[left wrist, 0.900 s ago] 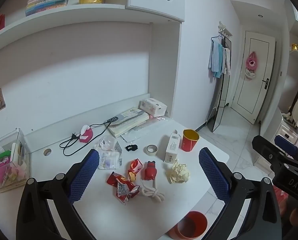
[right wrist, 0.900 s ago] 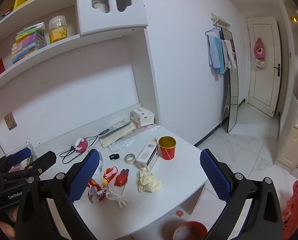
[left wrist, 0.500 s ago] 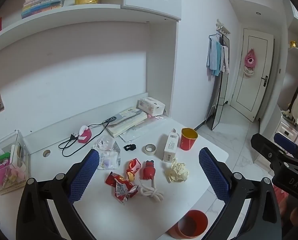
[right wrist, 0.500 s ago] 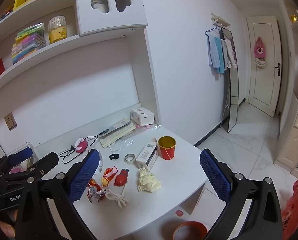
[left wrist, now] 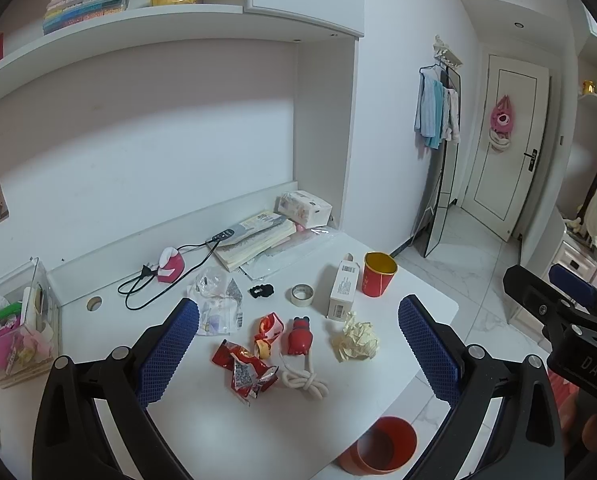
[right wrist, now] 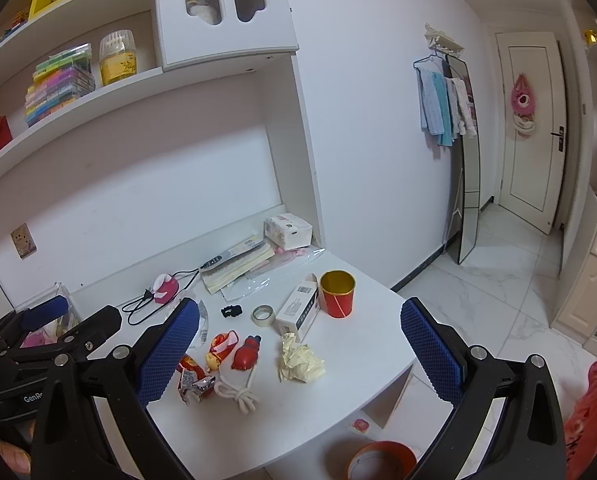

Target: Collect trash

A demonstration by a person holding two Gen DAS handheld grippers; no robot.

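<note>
Trash lies on the white desk [left wrist: 226, 432]: a crumpled yellow paper ball [left wrist: 356, 338], red snack wrappers [left wrist: 244, 366], a clear plastic wrapper [left wrist: 216, 300], a white carton [left wrist: 342, 290] and a red paper cup [left wrist: 378, 274]. The paper ball [right wrist: 300, 362] and cup [right wrist: 337, 294] also show in the right wrist view. An orange bin [left wrist: 382, 450] stands on the floor by the desk's front edge. My left gripper [left wrist: 298, 354] is open and empty above the desk. My right gripper [right wrist: 298, 354] is open and empty, held back from the desk.
A red toy with white rope [left wrist: 298, 338], tape roll [left wrist: 302, 294], black clip [left wrist: 260, 290], books [left wrist: 254, 240], tissue box [left wrist: 304, 208], pink charger with cable [left wrist: 170, 268] and a clear organiser [left wrist: 14, 332] sit on the desk. A shelf [left wrist: 138, 28] hangs overhead.
Both grippers have drifted only slightly; the left view shifted a little so the desk items sit slightly further left. Nothing was grasped or moved.
</note>
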